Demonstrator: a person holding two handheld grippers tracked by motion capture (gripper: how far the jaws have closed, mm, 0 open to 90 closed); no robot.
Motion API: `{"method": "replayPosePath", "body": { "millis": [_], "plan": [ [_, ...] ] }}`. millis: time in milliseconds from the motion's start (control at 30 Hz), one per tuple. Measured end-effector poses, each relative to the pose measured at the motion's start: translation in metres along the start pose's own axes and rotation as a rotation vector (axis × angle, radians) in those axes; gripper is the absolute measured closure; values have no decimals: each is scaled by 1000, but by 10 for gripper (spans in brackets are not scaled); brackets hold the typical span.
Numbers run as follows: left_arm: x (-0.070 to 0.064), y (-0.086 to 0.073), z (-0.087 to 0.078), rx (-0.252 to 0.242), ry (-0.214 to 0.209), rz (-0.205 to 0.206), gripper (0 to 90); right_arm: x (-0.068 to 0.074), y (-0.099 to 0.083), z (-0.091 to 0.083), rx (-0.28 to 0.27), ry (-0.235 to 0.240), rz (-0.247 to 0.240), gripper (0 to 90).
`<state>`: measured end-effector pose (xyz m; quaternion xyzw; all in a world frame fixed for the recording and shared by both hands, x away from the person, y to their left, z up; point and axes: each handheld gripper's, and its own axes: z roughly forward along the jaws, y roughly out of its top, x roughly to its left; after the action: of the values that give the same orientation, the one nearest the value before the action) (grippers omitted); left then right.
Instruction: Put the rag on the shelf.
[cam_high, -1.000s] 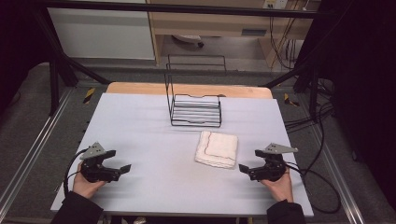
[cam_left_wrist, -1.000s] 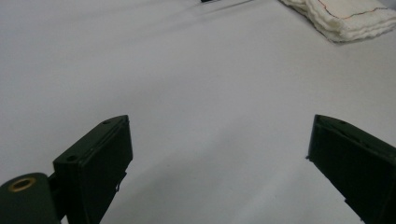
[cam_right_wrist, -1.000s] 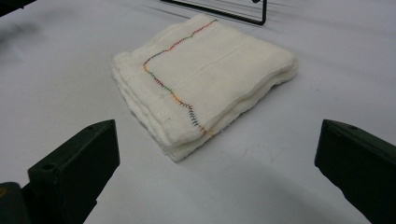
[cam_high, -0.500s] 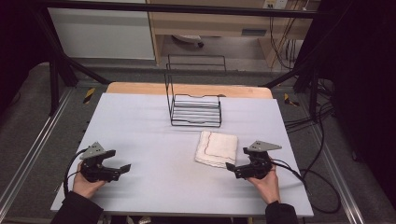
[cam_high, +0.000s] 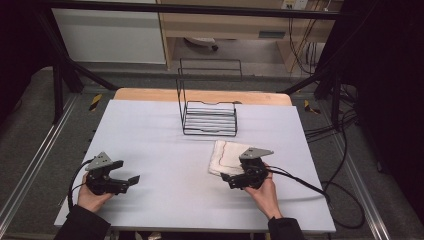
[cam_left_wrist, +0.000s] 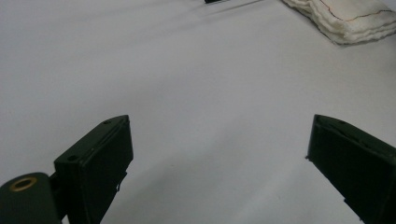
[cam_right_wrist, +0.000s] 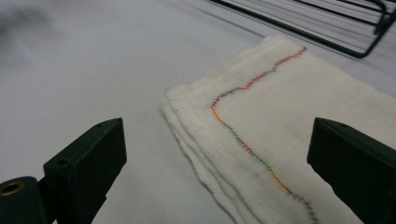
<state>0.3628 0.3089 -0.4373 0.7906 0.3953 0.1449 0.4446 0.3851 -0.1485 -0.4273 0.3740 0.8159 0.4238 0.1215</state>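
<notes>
A folded white cloth (cam_high: 228, 155) with a wavy multicoloured stitch line lies on the table right of centre. My right gripper (cam_high: 226, 178) is open at the cloth's near edge, jaws pointing left. In the right gripper view the cloth (cam_right_wrist: 275, 130) lies between and ahead of the wide-apart jaws (cam_right_wrist: 217, 163), its folded corner nearest. My left gripper (cam_high: 133, 180) is open near the front left of the table, nothing between its fingers. In the left gripper view (cam_left_wrist: 219, 172) bare table lies between the jaws and the cloth (cam_left_wrist: 348, 18) is far off at top right.
A black wire rack (cam_high: 209, 112) stands at the back middle of the white table (cam_high: 160, 145). A wooden strip (cam_high: 150, 95) runs along the table's far edge. Cables (cam_high: 320, 190) trail from the right gripper off the table's right side.
My right gripper has moved left and forward from the front right of the table up to the cloth's near edge. The left gripper has stayed in place.
</notes>
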Motion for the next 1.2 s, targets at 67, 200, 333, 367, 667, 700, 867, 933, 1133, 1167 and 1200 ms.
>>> {"method": "replayPosePath", "body": {
  "millis": [67,200,333,367,667,700,867,933,1133,1167,1200],
  "plan": [
    [0,0,0,3,-1,4,66,6,4,7,14,-2,-22,106],
    [0,0,0,3,1,4,67,14,11,24,48,-1,-61,183],
    [1,-1,-1,4,3,2,69,20,15,41,64,5,-68,286],
    [1,-1,-1,4,3,2,69,21,16,44,76,3,-71,309],
    [1,-1,-1,5,2,3,72,25,19,58,114,-53,-147,551],
    [1,-1,-1,6,2,4,73,25,18,58,118,-56,-147,565],
    [1,0,-1,7,2,6,75,27,17,57,120,-65,-157,590],
    [1,0,-1,7,2,6,76,29,16,56,117,-69,-163,593],
    [0,0,0,11,1,5,78,33,17,60,143,-100,-210,618],
    [0,0,0,10,1,5,78,33,17,60,143,-100,-210,618],
    [0,0,0,10,1,6,78,32,17,60,141,-109,-217,658]
  ]
}}
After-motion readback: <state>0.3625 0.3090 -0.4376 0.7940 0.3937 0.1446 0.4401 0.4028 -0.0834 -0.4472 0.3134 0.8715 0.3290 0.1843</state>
